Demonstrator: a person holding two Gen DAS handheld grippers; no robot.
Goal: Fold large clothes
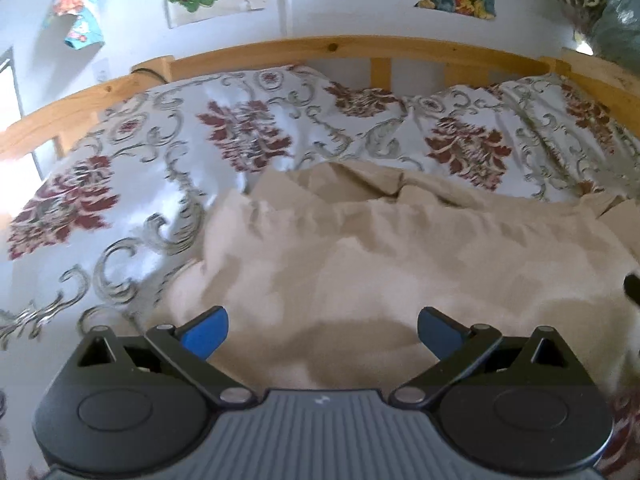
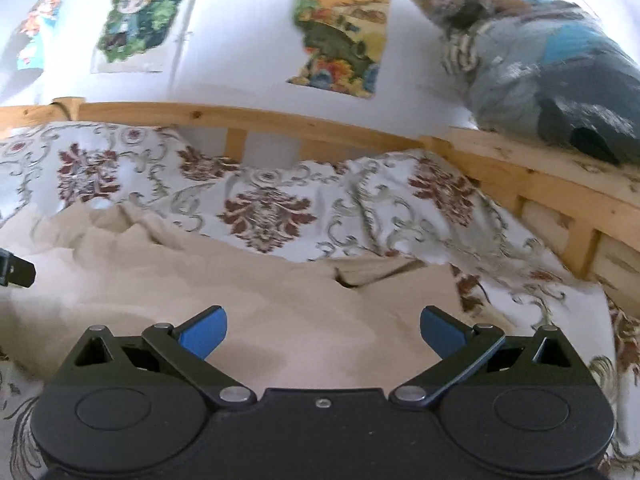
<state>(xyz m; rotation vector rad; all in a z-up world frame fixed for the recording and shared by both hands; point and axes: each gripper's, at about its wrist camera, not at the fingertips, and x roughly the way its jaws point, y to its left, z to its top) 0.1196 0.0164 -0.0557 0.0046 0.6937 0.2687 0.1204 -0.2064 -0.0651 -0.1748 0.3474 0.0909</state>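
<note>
A large beige garment (image 1: 360, 248) lies rumpled across the patterned bedspread (image 1: 120, 184), its far edge bunched in folds near the pillows. My left gripper (image 1: 322, 330) hovers over the garment's near part, open, with nothing between its blue fingertips (image 1: 208, 332). In the right wrist view the same beige garment (image 2: 200, 280) fills the lower middle, its right corner folded over. My right gripper (image 2: 323, 330) is open above it, holding nothing. A black part of the left gripper (image 2: 16, 270) shows at that view's left edge.
A wooden bed frame (image 1: 320, 50) runs behind the bedspread (image 2: 360, 216) and along the right side (image 2: 560, 196). Colourful pictures (image 2: 340, 36) hang on the white wall. A bundle of grey-blue bags or cloth (image 2: 552, 76) sits on the frame's right corner.
</note>
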